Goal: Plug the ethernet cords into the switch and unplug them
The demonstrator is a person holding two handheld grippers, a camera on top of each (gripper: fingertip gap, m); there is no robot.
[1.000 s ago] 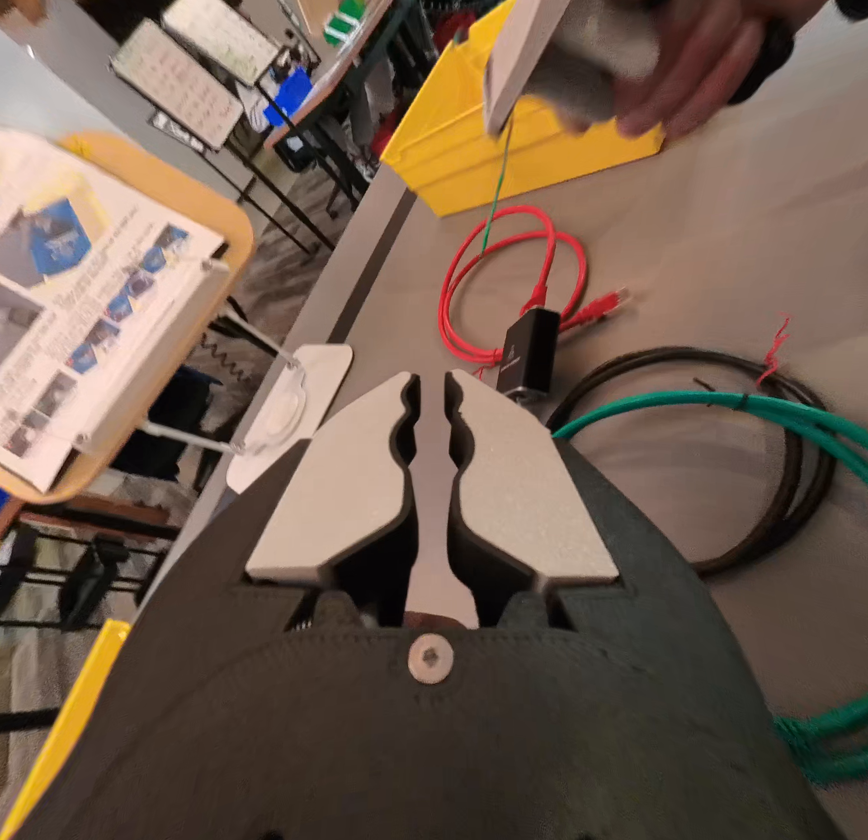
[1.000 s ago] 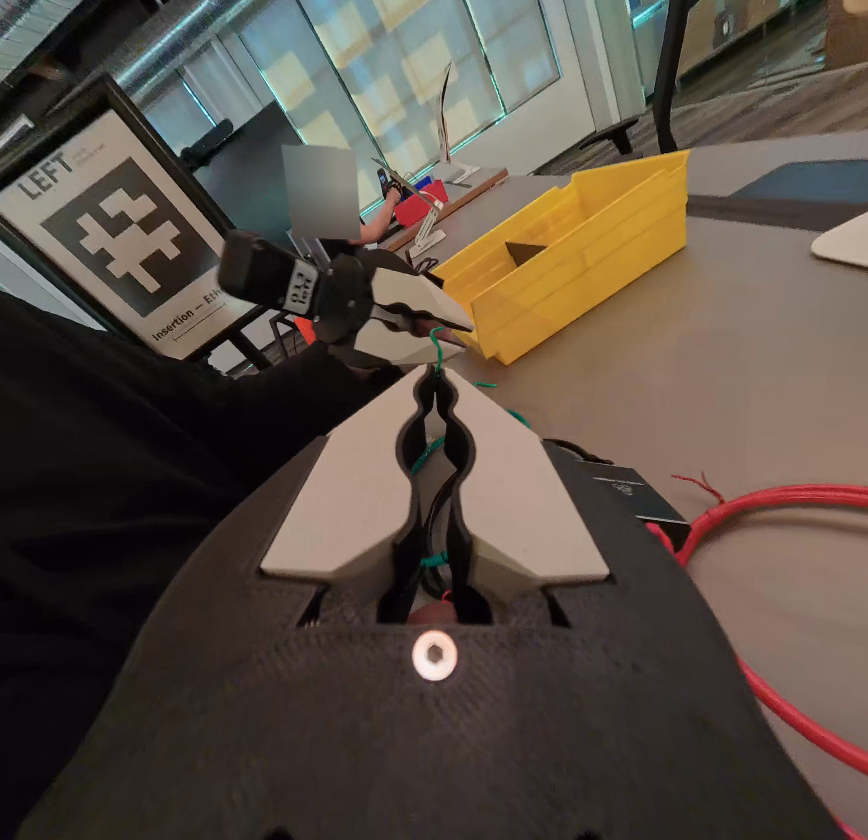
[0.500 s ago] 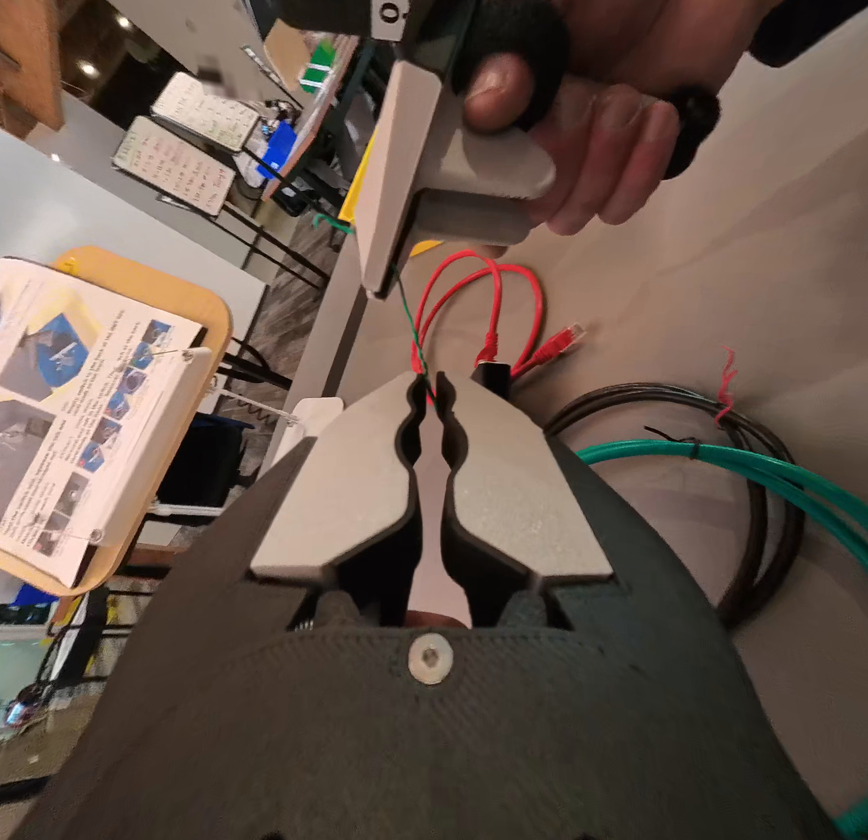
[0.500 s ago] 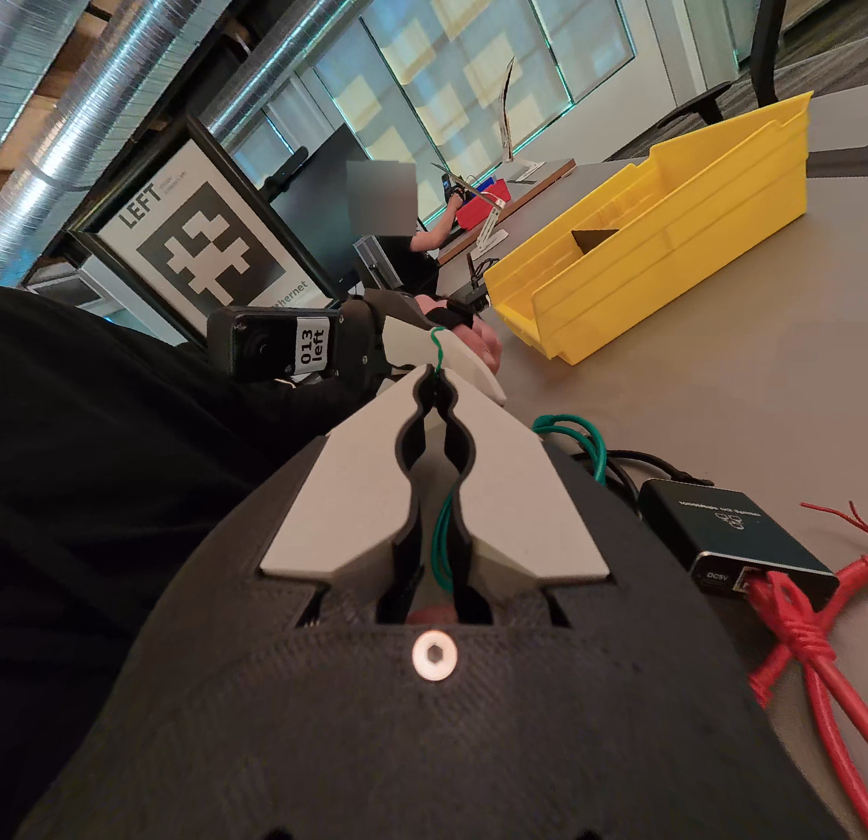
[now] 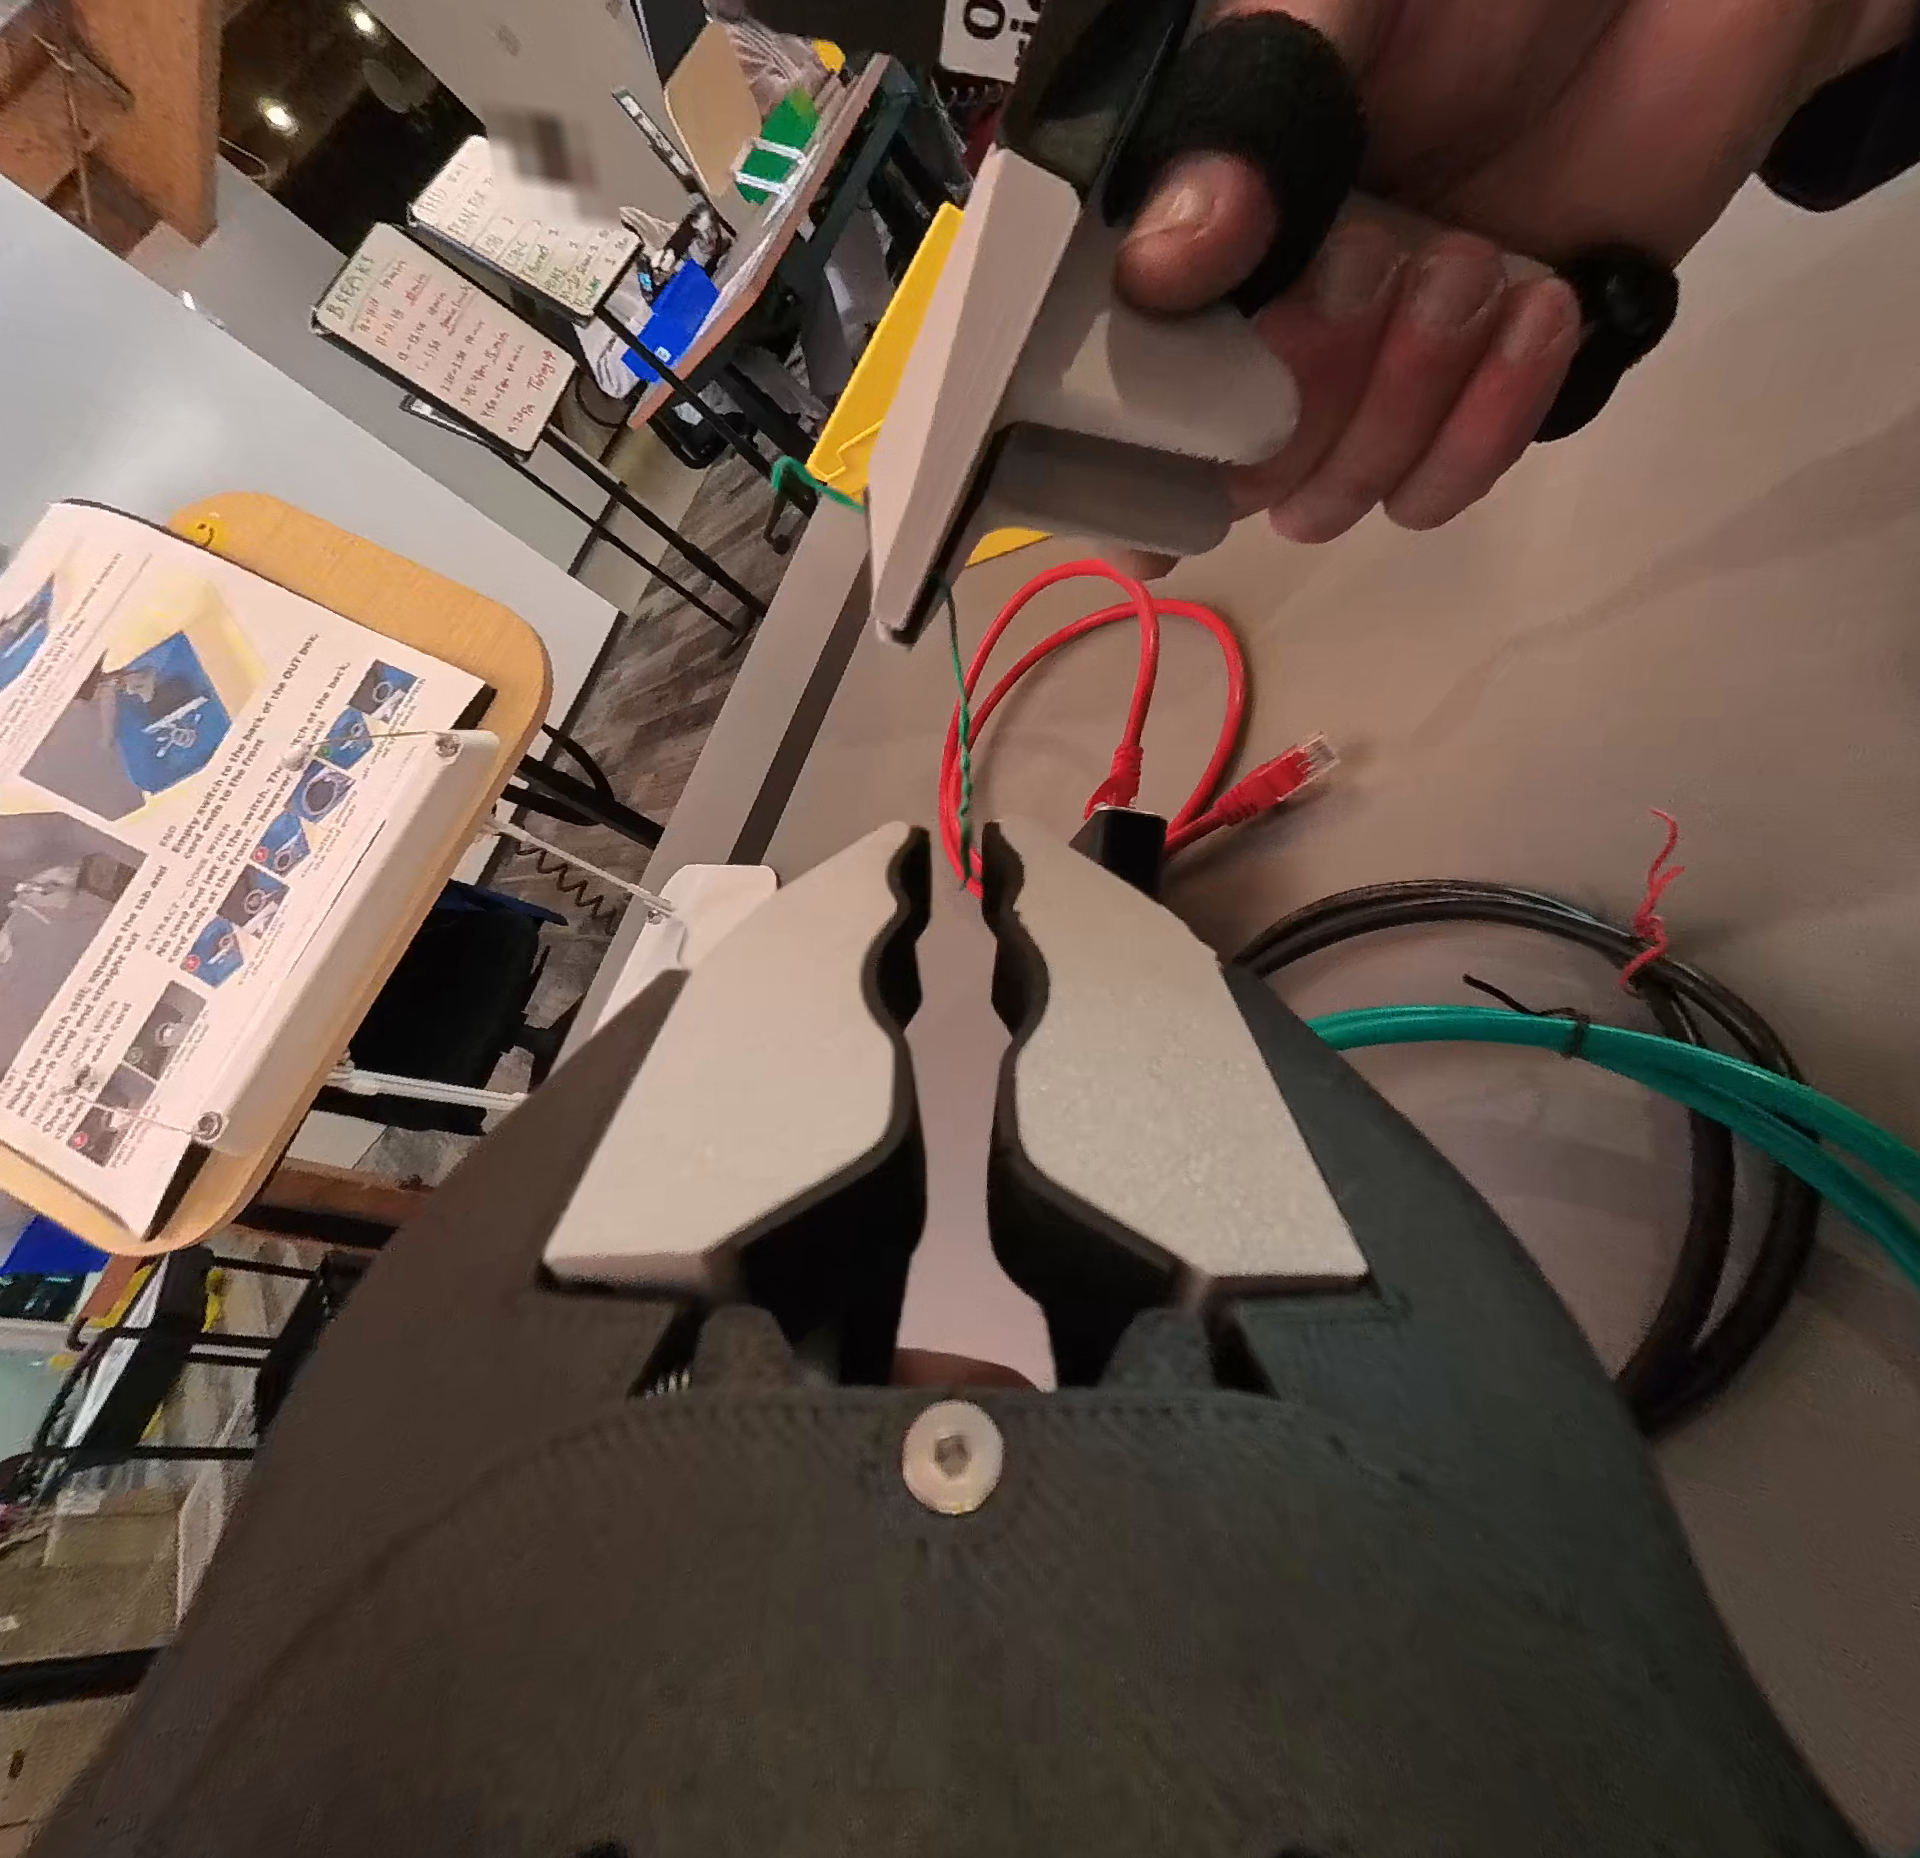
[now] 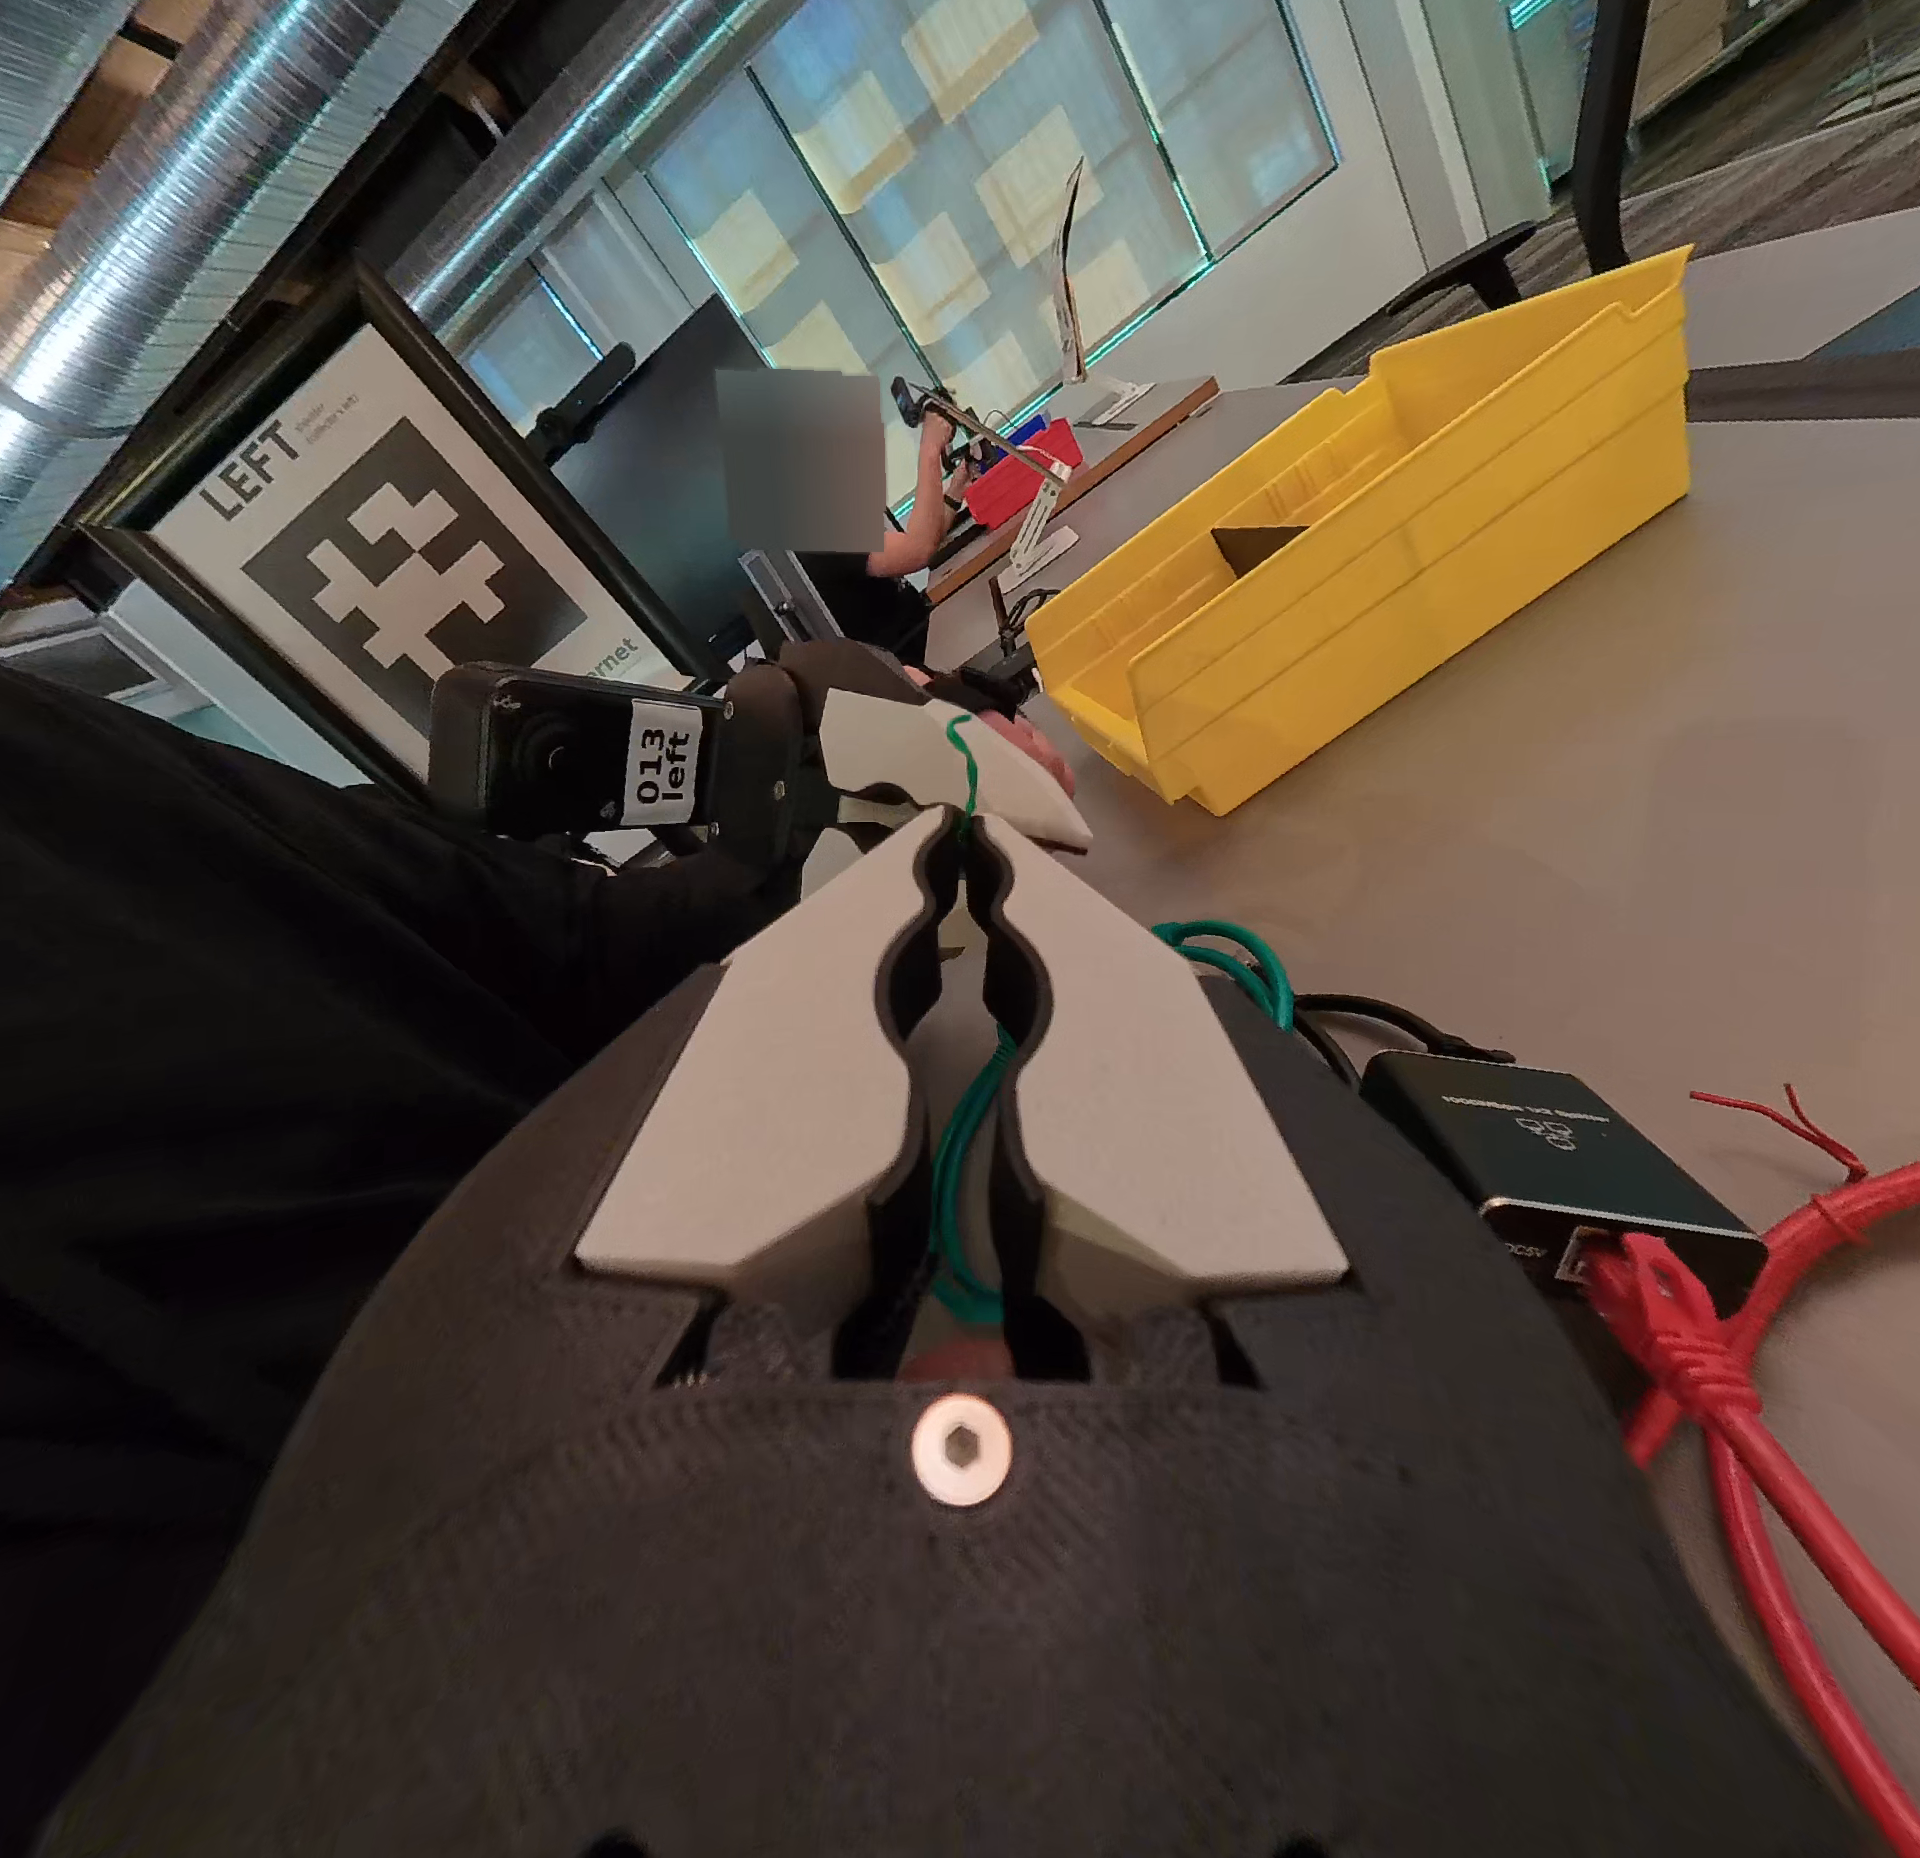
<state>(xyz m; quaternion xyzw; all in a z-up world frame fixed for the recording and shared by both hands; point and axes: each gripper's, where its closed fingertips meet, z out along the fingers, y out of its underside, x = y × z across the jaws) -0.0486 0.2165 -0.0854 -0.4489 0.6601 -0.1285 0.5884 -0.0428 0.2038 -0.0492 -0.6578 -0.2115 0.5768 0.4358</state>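
Observation:
A thin green twist tie (image 5: 961, 728) runs from my right gripper (image 5: 904, 629) down to my left gripper (image 5: 953, 858). The right gripper (image 6: 956, 834) is shut on the tie's upper end (image 6: 966, 769). The left jaws stand slightly apart with the tie's lower end between their tips. The black switch (image 5: 1122, 847) (image 6: 1558, 1164) lies on the grey table. One end of the red ethernet cord (image 5: 1143, 665) (image 6: 1766, 1496) is plugged into it, and the other red plug (image 5: 1288, 769) lies free. A coiled green ethernet cord (image 5: 1558, 1050) (image 6: 961, 1174) lies under the grippers.
A coiled black cable (image 5: 1714, 1133) lies around the green cord. A yellow bin (image 6: 1403, 603) stands at the far side of the table. The table edge (image 5: 790, 665) runs along the left, with an instruction sheet on a stand (image 5: 208, 821) beyond it. A person sits at another table behind. The grippers are tip to tip, or close to it. The black switch (image 5: 1122, 847) sits 10 cm or so from the ends of my left fingers.
The right gripper has come down close over the left one, with the twist tie in it. The left jaws closed to a narrow gap, then parted a little again.

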